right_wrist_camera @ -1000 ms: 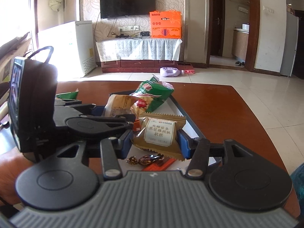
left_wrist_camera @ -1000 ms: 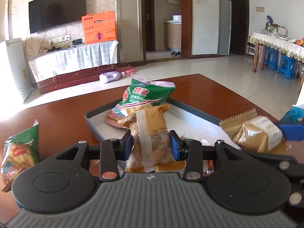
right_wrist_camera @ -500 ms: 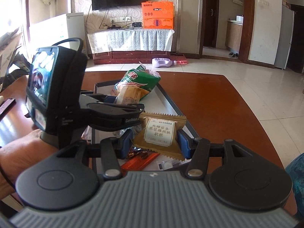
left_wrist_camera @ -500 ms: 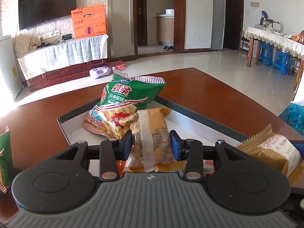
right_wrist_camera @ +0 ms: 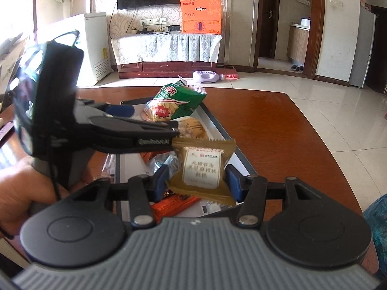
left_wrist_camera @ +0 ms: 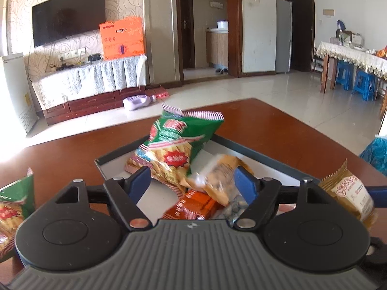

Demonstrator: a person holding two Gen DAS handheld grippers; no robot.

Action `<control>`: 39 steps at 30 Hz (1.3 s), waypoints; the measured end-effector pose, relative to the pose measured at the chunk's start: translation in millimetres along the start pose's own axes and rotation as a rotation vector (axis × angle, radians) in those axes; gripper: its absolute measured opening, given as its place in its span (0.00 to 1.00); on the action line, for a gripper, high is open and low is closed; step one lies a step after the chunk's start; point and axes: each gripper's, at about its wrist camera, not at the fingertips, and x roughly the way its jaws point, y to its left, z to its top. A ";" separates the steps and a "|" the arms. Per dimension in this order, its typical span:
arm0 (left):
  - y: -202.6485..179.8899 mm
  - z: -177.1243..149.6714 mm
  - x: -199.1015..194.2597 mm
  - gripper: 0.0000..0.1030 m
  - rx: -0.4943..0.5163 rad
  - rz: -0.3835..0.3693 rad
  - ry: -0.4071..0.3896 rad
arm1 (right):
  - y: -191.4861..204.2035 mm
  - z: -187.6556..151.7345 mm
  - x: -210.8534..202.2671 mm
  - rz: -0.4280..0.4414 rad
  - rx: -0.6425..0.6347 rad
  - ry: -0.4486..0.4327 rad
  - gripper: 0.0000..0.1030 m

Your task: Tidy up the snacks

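Several already in: green crinkly chip bag, orange foil packet and blurred tan pastry pack lie in the grey shallow tray.
Left tool: jaws opening, pastry pack loose between them.
Right tool: clamped on gold sesame-cake packet, above the tray.
Left over: second green bag on the brown table.

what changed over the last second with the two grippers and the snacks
The left gripper let go of the clear-wrapped pastry packet: its jaws are opening, and the packet now lies tilted in the tray beside the green chip bag. The right gripper stayed clamped on the gold biscuit packet.
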 end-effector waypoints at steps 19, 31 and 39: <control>95.4 2.2 -66.0 0.84 -0.107 0.121 -0.042 | 16.4 5.9 28.0 -0.041 -0.020 0.018 0.63; 172.1 2.2 -123.3 0.85 -0.185 0.257 -0.073 | 20.5 14.4 7.6 0.011 0.169 -0.103 0.66; 250.9 -19.8 -160.4 0.86 -0.233 0.403 -0.031 | 81.9 23.0 16.6 0.214 0.057 -0.098 0.76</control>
